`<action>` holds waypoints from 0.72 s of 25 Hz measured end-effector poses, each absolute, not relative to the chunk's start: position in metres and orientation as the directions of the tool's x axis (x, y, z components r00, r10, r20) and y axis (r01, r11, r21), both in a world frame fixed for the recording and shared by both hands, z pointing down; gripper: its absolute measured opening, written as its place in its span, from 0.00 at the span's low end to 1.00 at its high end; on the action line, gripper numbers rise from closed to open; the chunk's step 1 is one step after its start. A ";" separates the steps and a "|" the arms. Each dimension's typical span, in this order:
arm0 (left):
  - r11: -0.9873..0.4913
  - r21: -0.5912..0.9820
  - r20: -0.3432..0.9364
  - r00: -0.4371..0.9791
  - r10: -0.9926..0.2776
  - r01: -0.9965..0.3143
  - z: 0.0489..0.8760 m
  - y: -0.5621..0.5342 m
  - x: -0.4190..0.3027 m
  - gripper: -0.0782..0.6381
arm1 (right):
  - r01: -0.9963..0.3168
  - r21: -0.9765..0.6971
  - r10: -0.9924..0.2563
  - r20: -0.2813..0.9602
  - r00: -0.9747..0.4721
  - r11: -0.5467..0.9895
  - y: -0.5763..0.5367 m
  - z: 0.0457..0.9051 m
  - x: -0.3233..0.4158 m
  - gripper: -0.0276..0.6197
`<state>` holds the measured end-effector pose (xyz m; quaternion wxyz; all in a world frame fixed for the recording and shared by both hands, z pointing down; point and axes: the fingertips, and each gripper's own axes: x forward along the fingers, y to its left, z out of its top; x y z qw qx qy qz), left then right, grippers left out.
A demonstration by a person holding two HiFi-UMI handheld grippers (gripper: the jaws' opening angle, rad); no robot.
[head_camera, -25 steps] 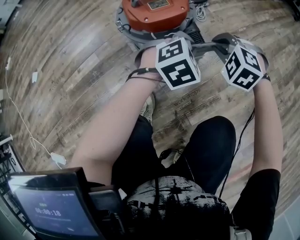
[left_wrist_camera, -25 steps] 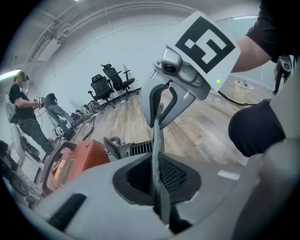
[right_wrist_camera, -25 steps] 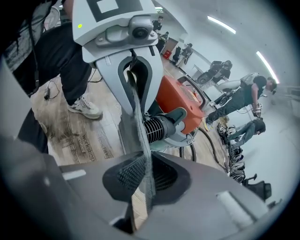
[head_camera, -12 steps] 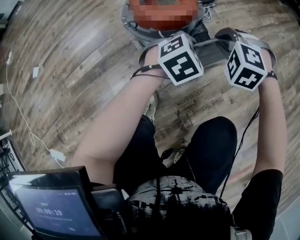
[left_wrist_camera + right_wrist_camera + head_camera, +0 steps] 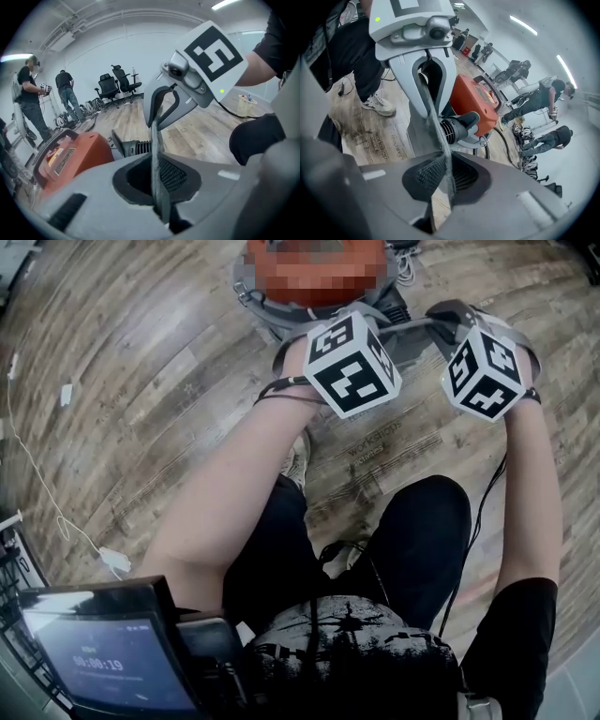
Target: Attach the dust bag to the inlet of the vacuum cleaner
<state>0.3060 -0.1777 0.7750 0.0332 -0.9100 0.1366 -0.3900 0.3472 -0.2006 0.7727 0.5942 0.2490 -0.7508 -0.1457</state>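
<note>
Barely anything has been moved since a second ago. In the head view the left gripper (image 5: pixel 380 334) and right gripper (image 5: pixel 448 326) are kept facing each other over the wooden floor (image 5: pixel 141 381), just short of the vacuum cleaner (image 5: pixel 251 292).

In the left gripper view, its jaws are seen clamped on a thin grey edge of the dust bag (image 5: pixel 156 154), which is stretched across to the other gripper.

In the right gripper view, those jaws are pinched shut on the same edge. What is taken for the black ribbed inlet (image 5: pixel 457 127) sits just beyond.

Trouble could be caused by such a slim hold: the fabric could be slipped out, or torn if pulled apart too hard. The bag's opening can't be made out anywhere, so lining it up would be guesswork. Most of the bag is hidden under the grippers in the head view.
</note>
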 end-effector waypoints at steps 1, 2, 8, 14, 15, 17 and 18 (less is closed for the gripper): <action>-0.961 -0.156 0.707 0.653 -0.271 -0.229 0.778 -0.177 0.304 0.15 | -0.187 0.526 -0.555 0.815 -0.166 0.830 -0.199 0.770 0.345 0.10; -0.960 -0.150 0.716 0.644 -0.269 -0.235 0.782 -0.177 0.301 0.15 | -0.168 0.538 -0.562 0.811 -0.163 0.826 -0.199 0.767 0.341 0.10; -0.962 -0.146 0.764 0.591 -0.257 -0.231 0.801 -0.179 0.291 0.15 | -0.081 0.572 -0.577 0.803 -0.147 0.816 -0.198 0.762 0.324 0.10; -0.947 -0.228 0.716 0.620 -0.321 -0.226 0.785 -0.185 0.301 0.15 | -0.206 0.546 -0.581 0.791 -0.193 0.812 -0.205 0.772 0.342 0.10; -0.944 -0.238 0.705 0.629 -0.329 -0.227 0.782 -0.185 0.303 0.15 | -0.225 0.541 -0.581 0.790 -0.195 0.811 -0.206 0.775 0.344 0.10; -0.940 -0.255 0.689 0.640 -0.340 -0.226 0.779 -0.187 0.305 0.15 | -0.246 0.537 -0.583 0.789 -0.193 0.807 -0.208 0.779 0.347 0.10; -0.940 -0.255 0.687 0.641 -0.341 -0.227 0.779 -0.188 0.305 0.15 | -0.243 0.542 -0.587 0.787 -0.190 0.805 -0.209 0.779 0.347 0.10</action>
